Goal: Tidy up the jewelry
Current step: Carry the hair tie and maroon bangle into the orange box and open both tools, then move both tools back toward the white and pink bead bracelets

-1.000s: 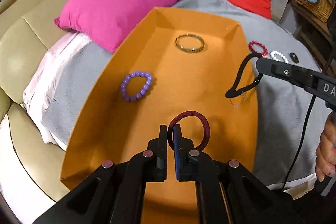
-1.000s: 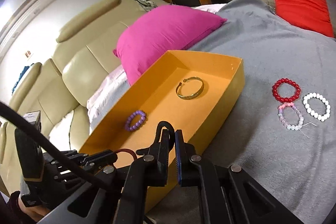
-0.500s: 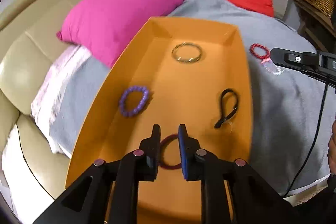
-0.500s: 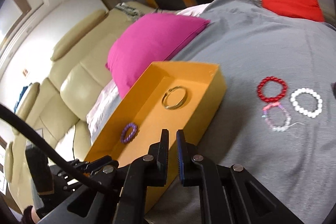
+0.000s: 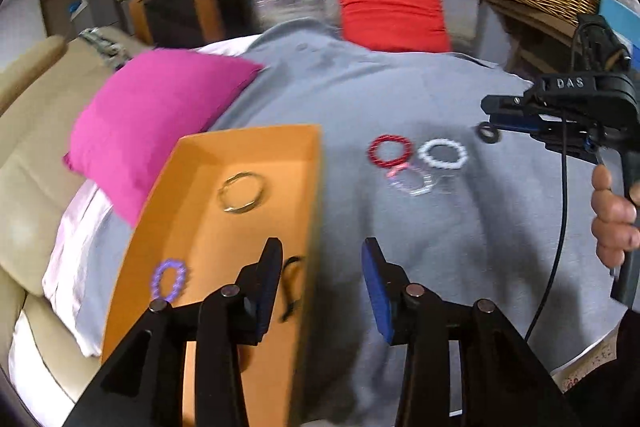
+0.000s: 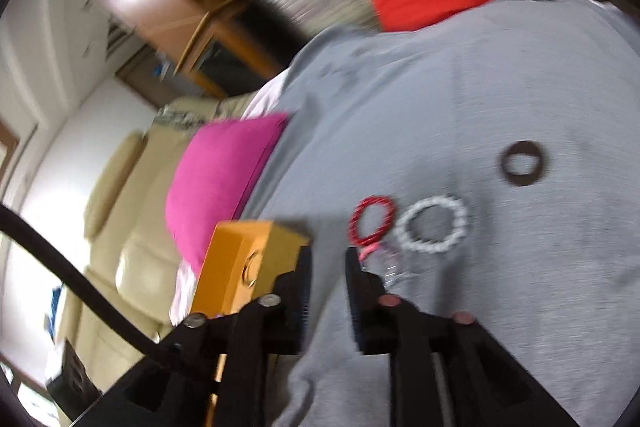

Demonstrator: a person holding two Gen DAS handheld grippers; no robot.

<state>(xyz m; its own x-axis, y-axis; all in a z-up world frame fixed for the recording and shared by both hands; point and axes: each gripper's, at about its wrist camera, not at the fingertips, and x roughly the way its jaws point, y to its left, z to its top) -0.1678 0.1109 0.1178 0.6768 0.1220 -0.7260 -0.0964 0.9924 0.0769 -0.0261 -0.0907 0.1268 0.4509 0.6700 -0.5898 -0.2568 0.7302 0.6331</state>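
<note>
Left wrist view: the left gripper [image 5: 322, 263] hangs released and empty, its jaws having just been opening, straddling the right wall of the orange cardboard tray [image 5: 312, 187]. Inside lie a metal bangle [image 5: 241, 192], a purple bead bracelet [image 5: 169, 278] and a black elastic loop [image 5: 291, 285], its long axis running away from the camera. The right gripper [image 6: 327, 267], jaws also just parting, is empty above the grey blanket [image 6: 500, 287], near the red bead bracelet [image 6: 371, 220], white bead bracelet [image 6: 434, 225] and dark ring [image 6: 523, 163].
</note>
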